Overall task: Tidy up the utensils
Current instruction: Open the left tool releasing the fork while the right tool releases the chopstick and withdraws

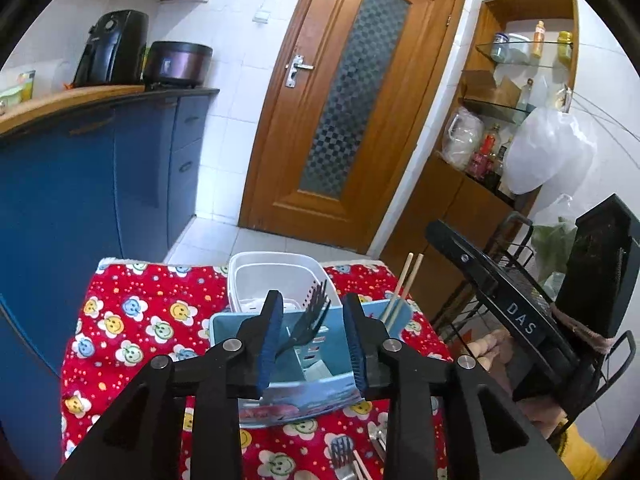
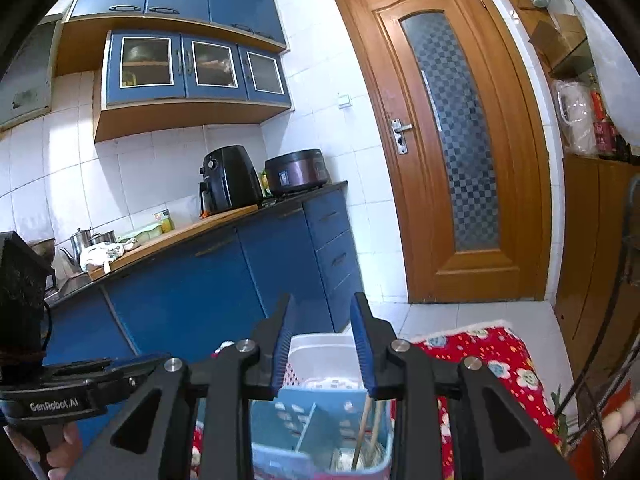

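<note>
Two grippers, yours, both with jaws apart and holding nothing: left gripper (image 1: 311, 322), right gripper (image 2: 323, 344). Blue utensil caddy (image 1: 296, 394) stands on the red flowered cloth (image 1: 132, 320), near side of a white basket (image 1: 276, 276). Black fork (image 1: 308, 322) upright in its middle compartment, chopsticks (image 1: 402, 290) in its right.

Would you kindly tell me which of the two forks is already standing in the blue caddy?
The black fork: it stands tines-up in the blue caddy, between the left claw's fingers in its view. The metal fork lies on the red cloth.
</note>
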{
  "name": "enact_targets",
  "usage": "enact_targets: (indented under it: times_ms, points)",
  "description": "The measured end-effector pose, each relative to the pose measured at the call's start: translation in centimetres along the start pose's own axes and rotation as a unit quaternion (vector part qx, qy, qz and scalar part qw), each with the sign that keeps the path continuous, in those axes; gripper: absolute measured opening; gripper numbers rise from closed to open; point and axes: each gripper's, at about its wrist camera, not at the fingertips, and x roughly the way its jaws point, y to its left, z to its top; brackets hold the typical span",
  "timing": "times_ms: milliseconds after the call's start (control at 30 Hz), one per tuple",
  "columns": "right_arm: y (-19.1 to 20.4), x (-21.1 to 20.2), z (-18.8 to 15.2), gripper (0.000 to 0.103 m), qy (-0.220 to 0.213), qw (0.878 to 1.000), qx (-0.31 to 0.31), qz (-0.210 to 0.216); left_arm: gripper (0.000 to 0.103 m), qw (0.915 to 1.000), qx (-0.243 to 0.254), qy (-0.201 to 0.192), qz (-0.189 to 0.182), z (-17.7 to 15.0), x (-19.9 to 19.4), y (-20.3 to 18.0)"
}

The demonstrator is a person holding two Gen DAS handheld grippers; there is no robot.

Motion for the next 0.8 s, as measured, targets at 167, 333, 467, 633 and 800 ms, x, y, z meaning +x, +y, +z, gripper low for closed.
enact_targets:
  times_ms: [167, 333, 467, 633, 800]
  points:
    - [-0.4, -2.4, -0.3, 0.032, 0.014, 1.000, 0.013, 0.002, 0.032, 1.0000, -0.004, 0.008, -0.001, -1.1, -1.0, -0.3]
    - [0.1, -4.6, -1.4, 0.032, 0.035, 0.999, 0.005, 0.002, 0.032, 0.9998, -0.007, 0.016, 0.002, -2.5, -2.1, -0.5]
    - [0.8, -5.9, -2.8, 0.032, 0.055, 0.998, -0.004, 0.004, 0.032, 0.9996, -0.014, 0.023, 0.005, -3.6, -2.9, -0.4]
    - [1.3, -7.1, -4.5, 0.032, 0.077, 0.997, -0.008, 0.002, 0.032, 0.9991, -0.022, 0.037, 0.006, -5.2, -3.7, -0.2]
    - [1.1, -7.8, -6.2, 0.032, 0.100, 0.995, -0.006, -0.005, 0.032, 0.9979, -0.032, 0.055, 0.008, -7.1, -4.1, 0.2]
